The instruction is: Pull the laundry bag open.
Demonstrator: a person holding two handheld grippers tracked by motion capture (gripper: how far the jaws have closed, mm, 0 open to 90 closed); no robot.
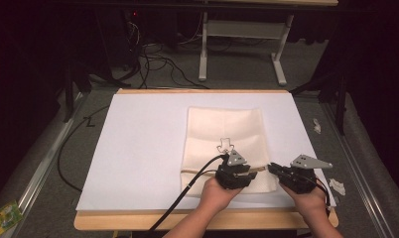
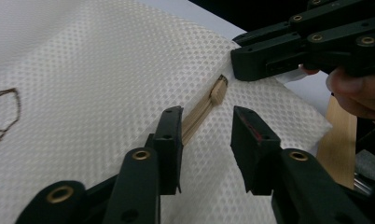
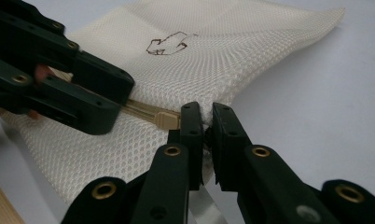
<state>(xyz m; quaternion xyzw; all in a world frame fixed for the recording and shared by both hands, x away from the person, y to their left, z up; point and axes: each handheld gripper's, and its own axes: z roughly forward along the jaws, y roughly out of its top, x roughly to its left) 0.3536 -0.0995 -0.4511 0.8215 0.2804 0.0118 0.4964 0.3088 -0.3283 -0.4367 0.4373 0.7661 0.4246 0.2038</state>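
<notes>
Bag's (image 3: 185,79) printed mark (image 3: 169,44) unreadable

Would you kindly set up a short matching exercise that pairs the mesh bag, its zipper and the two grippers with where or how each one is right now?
Things:
1. mesh bag
2. zipper
3. left gripper
4. right gripper

States:
A. shut on the bag's edge, at the zipper's end
B. lies flat on the white sheet
C. jaws apart, astride the tan strip
D. tan strip that runs across the bag near its near end

Pairs: 1-B, 2-D, 3-C, 4-A
</notes>
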